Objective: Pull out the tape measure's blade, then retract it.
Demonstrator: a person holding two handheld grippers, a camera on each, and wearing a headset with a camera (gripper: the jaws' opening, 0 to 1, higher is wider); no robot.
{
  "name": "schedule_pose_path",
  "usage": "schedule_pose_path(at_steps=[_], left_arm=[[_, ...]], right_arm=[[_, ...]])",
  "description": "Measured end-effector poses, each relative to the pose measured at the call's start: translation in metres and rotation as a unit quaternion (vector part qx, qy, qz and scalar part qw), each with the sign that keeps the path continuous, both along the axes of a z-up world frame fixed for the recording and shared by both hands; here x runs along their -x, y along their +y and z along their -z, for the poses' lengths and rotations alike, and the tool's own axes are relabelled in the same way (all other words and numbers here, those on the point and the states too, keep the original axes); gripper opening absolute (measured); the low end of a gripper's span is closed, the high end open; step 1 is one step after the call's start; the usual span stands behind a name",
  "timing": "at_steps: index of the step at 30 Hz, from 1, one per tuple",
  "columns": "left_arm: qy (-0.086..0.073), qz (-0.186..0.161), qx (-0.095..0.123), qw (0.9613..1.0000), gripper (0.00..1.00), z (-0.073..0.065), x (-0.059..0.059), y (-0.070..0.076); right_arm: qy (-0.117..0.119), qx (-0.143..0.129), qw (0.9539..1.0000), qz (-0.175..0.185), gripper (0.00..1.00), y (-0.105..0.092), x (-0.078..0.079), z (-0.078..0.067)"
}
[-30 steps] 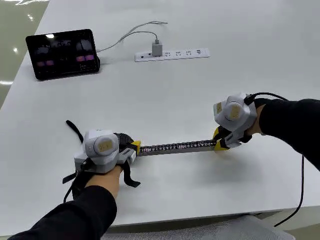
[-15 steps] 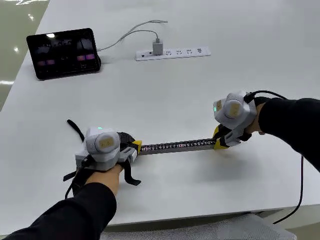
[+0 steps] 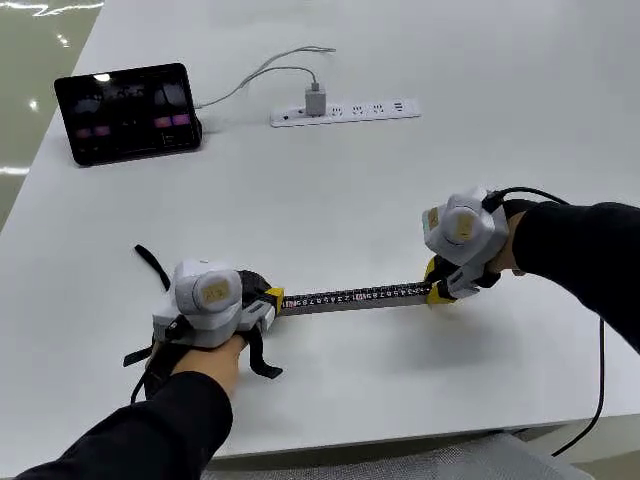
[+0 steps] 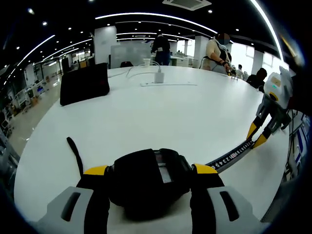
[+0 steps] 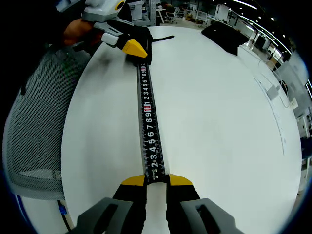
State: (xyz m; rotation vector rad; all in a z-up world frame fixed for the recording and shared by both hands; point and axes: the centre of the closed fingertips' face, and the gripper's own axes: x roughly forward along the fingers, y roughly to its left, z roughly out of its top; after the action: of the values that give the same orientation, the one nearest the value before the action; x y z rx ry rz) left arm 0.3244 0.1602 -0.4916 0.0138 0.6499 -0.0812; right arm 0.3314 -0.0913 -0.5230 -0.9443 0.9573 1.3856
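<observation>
A black tape measure case (image 4: pixel 148 178) sits clamped between the yellow-tipped jaws of my left gripper (image 4: pixel 150 170), low on the white table at the near left (image 3: pixel 252 296). Its dark blade (image 3: pixel 350 296) with white numbers lies flat across the table toward the right (image 5: pixel 148 131). My right gripper (image 5: pixel 156 179) is shut on the blade's free end (image 3: pixel 432 290). A black wrist strap (image 3: pixel 150 262) trails from the case behind the left gripper.
A dark tablet (image 3: pixel 125 108) stands at the far left. A white power strip (image 3: pixel 345 108) with a plugged charger and cable lies at the back middle. A grey mesh chair (image 5: pixel 34 126) is below the near table edge. People stand far behind the table in the left gripper view.
The right gripper has moved slightly left toward the case, so the exposed blade is a little shorter. The left gripper still holds the case in the same place.
</observation>
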Motion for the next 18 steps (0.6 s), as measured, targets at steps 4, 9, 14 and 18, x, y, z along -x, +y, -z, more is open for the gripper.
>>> schedule_pose_path(at_steps=[4,9,14,18], left_arm=[[0.002,0.001,0.001,1.0,0.62,0.0002,-0.0001,0.0002],[0.004,0.001,-0.001,1.0,0.62,0.0001,0.0001,0.0004],[0.004,0.002,-0.003,1.0,0.62,0.0004,-0.0008,0.0006],[0.005,0.003,-0.003,1.0,0.62,0.0008,-0.0006,0.0004]], right_arm=[[0.003,-0.009,1.0,0.003,0.11,0.0016,-0.0003,-0.0005],[0.004,-0.027,0.9995,0.016,0.11,0.0042,-0.0012,0.0012],[-0.003,-0.01,0.9999,-0.002,0.11,0.0076,-0.0006,0.0013],[-0.001,-0.006,1.0,-0.002,0.11,0.0068,-0.0011,0.0016]])
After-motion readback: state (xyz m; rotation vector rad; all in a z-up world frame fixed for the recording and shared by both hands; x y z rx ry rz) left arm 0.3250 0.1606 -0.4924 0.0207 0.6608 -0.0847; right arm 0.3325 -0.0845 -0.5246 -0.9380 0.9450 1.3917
